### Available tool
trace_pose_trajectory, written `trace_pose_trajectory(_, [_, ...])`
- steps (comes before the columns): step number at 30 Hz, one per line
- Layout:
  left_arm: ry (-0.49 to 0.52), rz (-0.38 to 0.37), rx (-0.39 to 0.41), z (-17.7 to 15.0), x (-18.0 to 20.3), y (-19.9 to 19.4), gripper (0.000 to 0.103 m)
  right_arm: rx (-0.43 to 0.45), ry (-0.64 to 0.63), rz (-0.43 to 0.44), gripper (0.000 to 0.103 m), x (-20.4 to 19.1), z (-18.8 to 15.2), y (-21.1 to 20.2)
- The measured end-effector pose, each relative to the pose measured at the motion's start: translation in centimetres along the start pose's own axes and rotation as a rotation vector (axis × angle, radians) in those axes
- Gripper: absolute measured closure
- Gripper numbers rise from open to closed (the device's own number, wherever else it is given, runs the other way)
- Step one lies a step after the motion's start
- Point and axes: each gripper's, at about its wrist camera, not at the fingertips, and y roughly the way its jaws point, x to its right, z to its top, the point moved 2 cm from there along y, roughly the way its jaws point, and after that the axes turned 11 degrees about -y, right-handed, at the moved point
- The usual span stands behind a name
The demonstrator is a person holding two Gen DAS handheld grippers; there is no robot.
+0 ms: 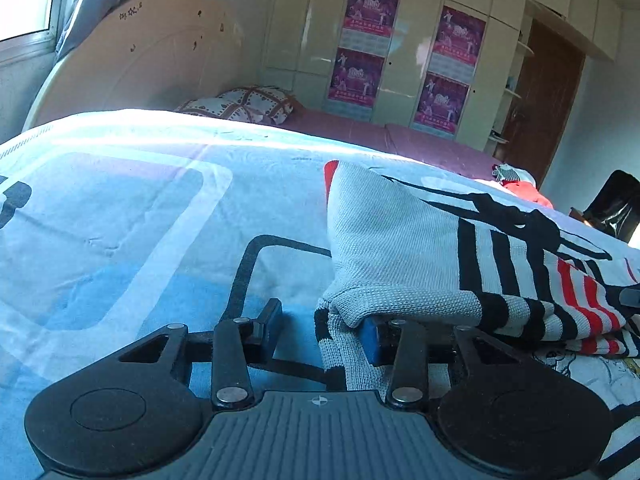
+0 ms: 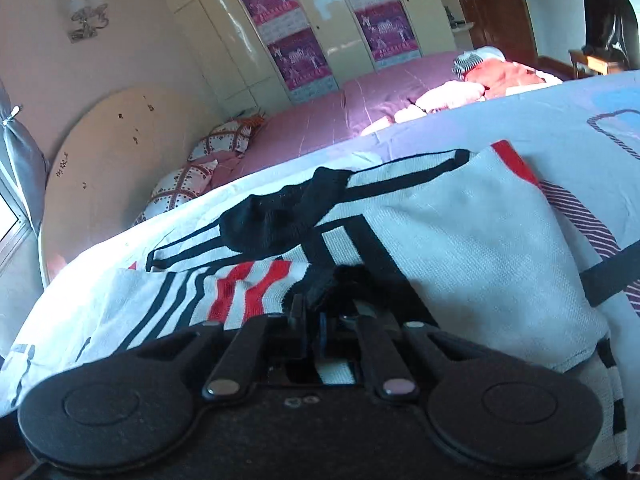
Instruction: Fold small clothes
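A small grey knit garment [image 1: 400,240] with black and red stripes lies on the light blue printed bedsheet [image 1: 120,208]. My left gripper [image 1: 324,324] is open, its jaws wide apart, with the garment's edge draped over the right finger [image 1: 370,338]. In the right wrist view the same garment [image 2: 460,232] lies folded over itself, with a black collar part [image 2: 280,216] on top. My right gripper [image 2: 314,312] is shut on the garment's dark edge.
A pink bed cover [image 2: 320,120] and patterned pillows [image 2: 224,140] lie behind. A pile of red and pink clothes [image 2: 492,76] sits at the far side. A wardrobe with purple posters [image 1: 368,40], a round board [image 1: 140,60] and a black chair [image 1: 616,204] stand around.
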Motion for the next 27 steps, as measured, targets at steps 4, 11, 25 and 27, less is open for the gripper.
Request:
trace_pose_trajectory(4, [0.007,0.001,-0.003,0.2,-0.4,-0.2,0.062,0.048,-0.045,0.003,0.097,-0.8,0.3,-0.3])
trace_pose_trajectory(11, [0.023,-0.002,-0.023,0.5,-0.4,0.0,0.062,-0.035,-0.011,-0.023,0.095,1.1,-1.7,0.4])
trace_pose_trajectory(25, [0.166,-0.198,0.007,3.0,6.5,-0.9,0.06,-0.088,0.027,-0.082,0.074,2.8,0.2,0.4])
trace_pose_trajectory(27, [0.175,-0.185,-0.062,2.2,7.2,1.2,0.06,-0.072,-0.008,-0.089,0.094,2.4,-0.2,0.7])
